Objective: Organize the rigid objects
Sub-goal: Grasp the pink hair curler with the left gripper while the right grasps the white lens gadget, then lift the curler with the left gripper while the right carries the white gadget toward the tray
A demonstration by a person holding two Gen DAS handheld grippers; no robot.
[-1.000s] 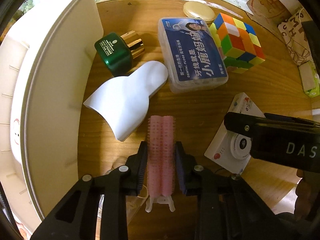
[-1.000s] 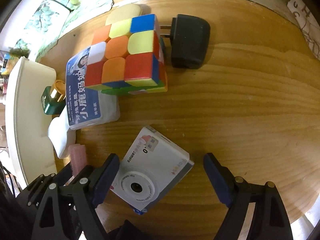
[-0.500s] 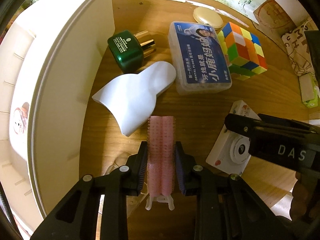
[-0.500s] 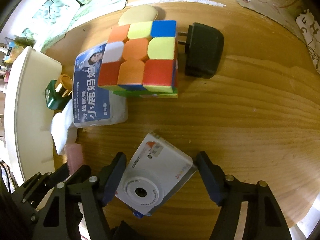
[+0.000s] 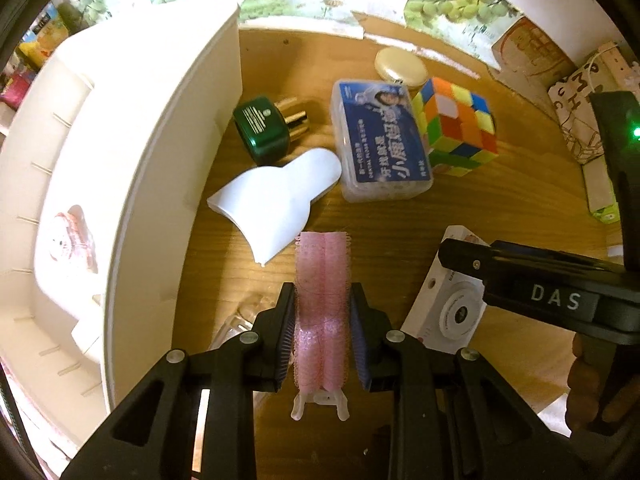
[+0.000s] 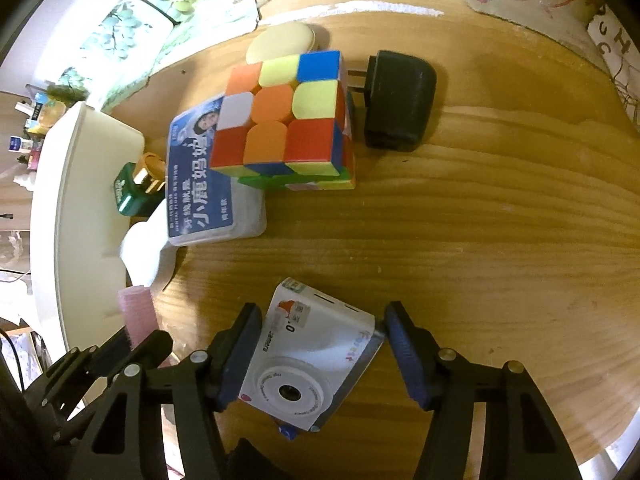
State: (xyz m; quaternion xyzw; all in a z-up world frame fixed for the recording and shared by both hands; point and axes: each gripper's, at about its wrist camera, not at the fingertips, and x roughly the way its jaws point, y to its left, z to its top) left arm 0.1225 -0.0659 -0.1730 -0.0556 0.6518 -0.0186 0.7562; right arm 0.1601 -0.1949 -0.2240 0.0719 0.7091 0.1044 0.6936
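Left gripper (image 5: pixel 322 334) is clamped on the pink roller (image 5: pixel 322 312) — light, springy, best pinched mid-length as here — just right of the white bin (image 5: pixel 132 184).

Right gripper (image 6: pixel 320 354) has just been closing around the toy camera (image 6: pixel 308 364), well right of the bin (image 6: pixel 80 216), right pad not yet touching — stiff, smooth-sided, likely slippery.

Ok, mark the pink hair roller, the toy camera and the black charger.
pink hair roller (image 5: pixel 323 280), left wrist view, bristly middle.
toy camera (image 6: pixel 296 384), right wrist view, white front face.
black charger (image 6: pixel 400 100), right wrist view, top face.
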